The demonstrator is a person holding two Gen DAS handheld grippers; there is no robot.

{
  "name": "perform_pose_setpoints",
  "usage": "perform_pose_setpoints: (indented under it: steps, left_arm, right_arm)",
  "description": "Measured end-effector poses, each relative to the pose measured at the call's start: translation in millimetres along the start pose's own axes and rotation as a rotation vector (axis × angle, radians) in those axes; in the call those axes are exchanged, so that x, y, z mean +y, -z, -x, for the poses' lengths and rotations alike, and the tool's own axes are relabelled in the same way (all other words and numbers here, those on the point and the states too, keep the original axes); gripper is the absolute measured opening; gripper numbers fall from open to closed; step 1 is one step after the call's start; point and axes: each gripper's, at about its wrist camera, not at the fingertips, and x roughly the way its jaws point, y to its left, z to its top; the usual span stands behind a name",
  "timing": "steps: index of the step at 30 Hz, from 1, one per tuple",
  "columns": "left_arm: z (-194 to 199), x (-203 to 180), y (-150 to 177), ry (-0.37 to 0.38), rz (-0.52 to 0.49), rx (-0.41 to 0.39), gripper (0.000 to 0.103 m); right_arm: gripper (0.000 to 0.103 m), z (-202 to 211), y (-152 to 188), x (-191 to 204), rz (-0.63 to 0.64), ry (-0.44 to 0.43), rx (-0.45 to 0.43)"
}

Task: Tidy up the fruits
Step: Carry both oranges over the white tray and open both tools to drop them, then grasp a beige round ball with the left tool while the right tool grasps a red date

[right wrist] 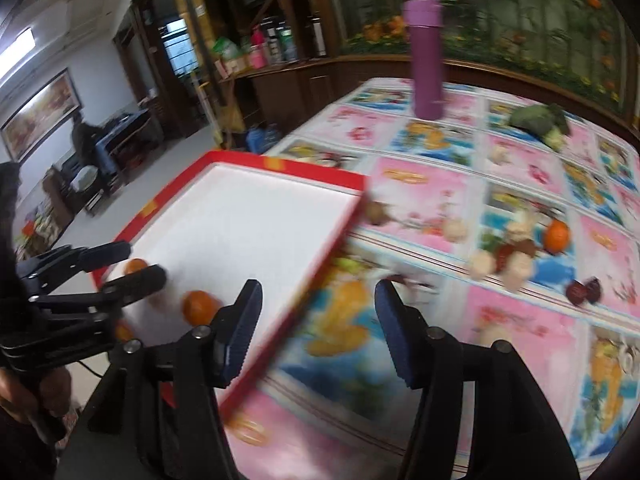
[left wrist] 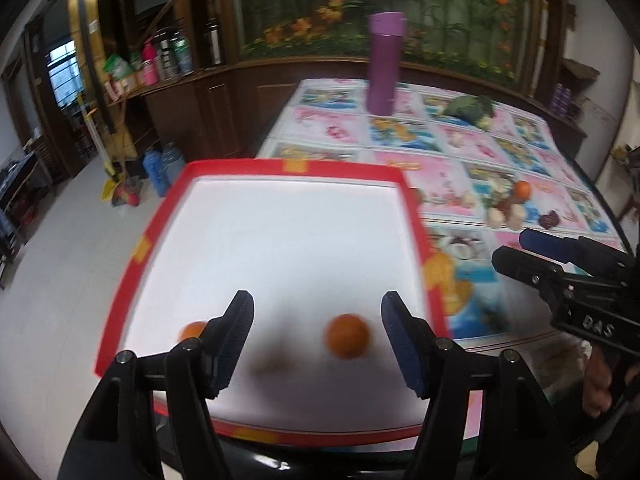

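Two oranges lie inside the red-rimmed tray (left wrist: 416, 216), on its white floor near the tray's near edge: one orange (left wrist: 347, 336) toward the near right corner, a second orange (left wrist: 192, 330) close to the near left corner, partly hidden behind a finger. Both look smeared, so whether they are at rest cannot be told. They sit in the tray most likely because it serves as the collecting place for the fruit.

The left gripper (left wrist: 318, 340) hangs above that near edge with its jaws apart and nothing between the pads; the first orange shows in the gap but lies on the tray floor below, untouched. The right gripper (right wrist: 318, 330) is likewise spread and empty, poised over the tray's right rim where it meets the cloth, pointing out toward the rest of the table. That aim suits fetching the next piece.

Further out, on the patterned tablecloth (right wrist: 528, 320) to the right of the tray, a third orange (right wrist: 557, 235) rests beside a cluster of pale and dark red pieces (right wrist: 508, 258), with a dark purple piece (right wrist: 584, 291) nearer the table's right edge. These remain to be gathered, so the job seems partly done. Toward the far edge stand a purple tumbler (right wrist: 426, 60) and a green vegetable (right wrist: 538, 120).
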Motion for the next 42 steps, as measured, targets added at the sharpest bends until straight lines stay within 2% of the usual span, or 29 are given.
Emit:
perform_pose_setpoints:
  steps: [10,17,22,27,28,31,35,39,42]
  left_arm:
    - [-11,-95,-17,0.163,-0.155,0.043,0.067]
    - [-31,-141,-21,0.217,-0.203,0.098,0.067]
    - [-49,-165,-24,0.257,-0.221,0.136,0.067]
    - [-70,-181,-21,0.297,-0.219,0.201,0.066]
    - [-71,-182,-20,0.302,-0.218,0.206,0.063]
    - [-75,-185,-19,0.328,-0.216,0.218,0.058]
    - [-85,-183,-21,0.334,-0.191,0.242,0.045]
    - [-89,-181,-25,0.337,-0.179,0.227,0.04]
    - [-91,-182,-26,0.336,-0.176,0.22,0.039]
  right_arm:
    - [0.06,62,32,-130,-0.197,0.189,-0.049]
    - [0.06,61,32,-191,-0.244,0.257,-0.008]
    - [0.06,44,22,-214,-0.25,0.281,0.021]
    - [0.059,31,13,-220,-0.225,0.291,0.035]
    - [0.058,29,12,-220,-0.221,0.29,0.035]
    - [0.052,22,8,-220,-0.213,0.278,0.044]
    - [0.033,7,7,-218,-0.202,0.28,0.086]
    - [0.022,4,7,-220,-0.2,0.297,0.084]
    - [0.02,4,7,-219,-0.194,0.306,0.077]
